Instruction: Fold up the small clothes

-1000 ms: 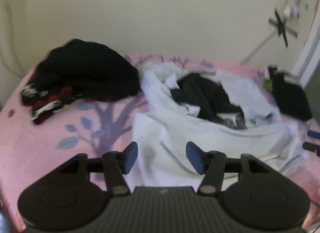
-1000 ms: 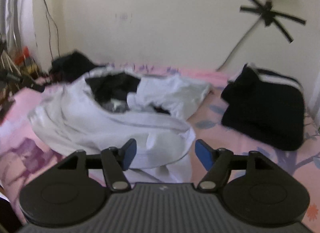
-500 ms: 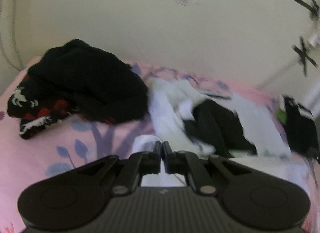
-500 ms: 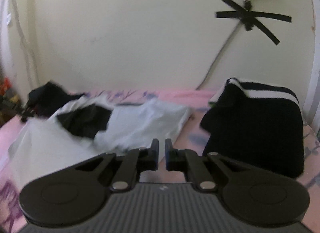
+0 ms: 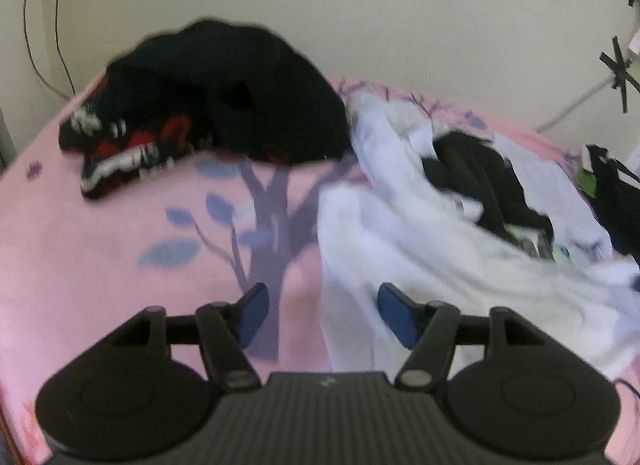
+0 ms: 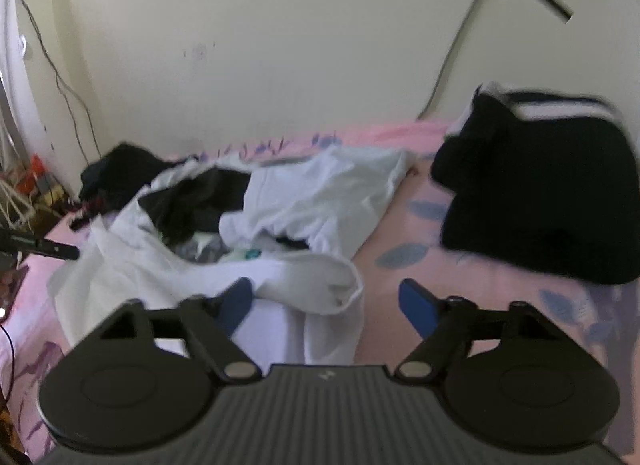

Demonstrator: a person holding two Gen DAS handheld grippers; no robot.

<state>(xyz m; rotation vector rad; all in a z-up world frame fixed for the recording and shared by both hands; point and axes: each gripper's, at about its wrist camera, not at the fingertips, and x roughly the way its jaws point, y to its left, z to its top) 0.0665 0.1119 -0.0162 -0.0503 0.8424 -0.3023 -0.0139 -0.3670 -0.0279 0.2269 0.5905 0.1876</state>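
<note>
Lying crumpled: white garment (image 5: 420,249), pink bedsheet (image 5: 100,245)

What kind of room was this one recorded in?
Most likely a bedroom: clothes lie heaped on a pink tree-print bedsheet, a white garment and black ones, against a cream wall with taped cables.
</note>
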